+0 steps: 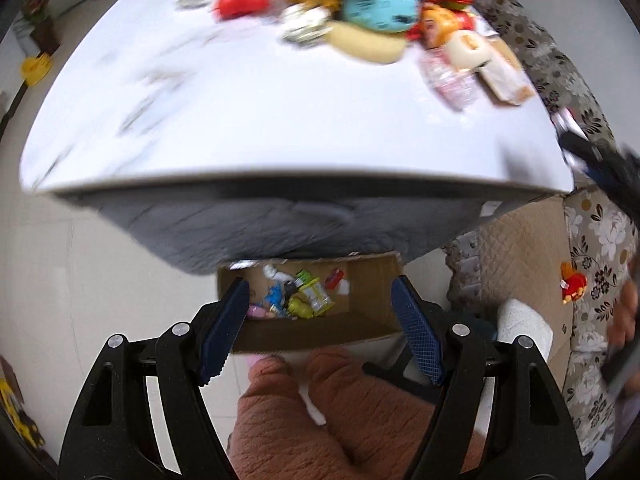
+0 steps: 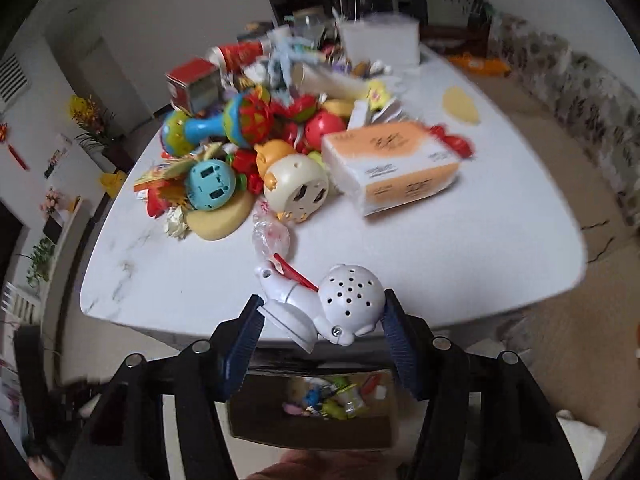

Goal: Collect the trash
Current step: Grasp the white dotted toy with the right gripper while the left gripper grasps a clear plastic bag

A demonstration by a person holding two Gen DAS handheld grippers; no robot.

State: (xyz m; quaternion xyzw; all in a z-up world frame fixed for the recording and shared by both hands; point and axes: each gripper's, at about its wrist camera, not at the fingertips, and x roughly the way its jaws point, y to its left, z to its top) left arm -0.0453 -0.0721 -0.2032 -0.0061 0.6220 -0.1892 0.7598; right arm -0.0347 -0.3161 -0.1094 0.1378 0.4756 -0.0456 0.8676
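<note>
My left gripper (image 1: pixel 320 300) is open and empty, held above a cardboard box (image 1: pixel 372 280) on the floor with several bits of colourful trash (image 1: pixel 304 294) in it. My right gripper (image 2: pixel 322 316) is shut on a white plastic toy (image 2: pixel 336 308) with a holed round head, held over the near edge of the white table (image 2: pixel 440 260). The same box (image 2: pixel 312 436) shows below it. A crumpled clear wrapper (image 2: pixel 272 240) lies on the table just beyond the toy. A heap of toys and wrappers (image 2: pixel 240 152) fills the far part of the table.
An orange tissue pack (image 2: pixel 392 164) lies right of the heap. A white container (image 2: pixel 380 40) stands at the table's far end. A flowered sofa (image 1: pixel 592 280) is to the right of the box, with a paper roll (image 1: pixel 524 324) beside it. A person's knee (image 1: pixel 340 412) is below the left gripper.
</note>
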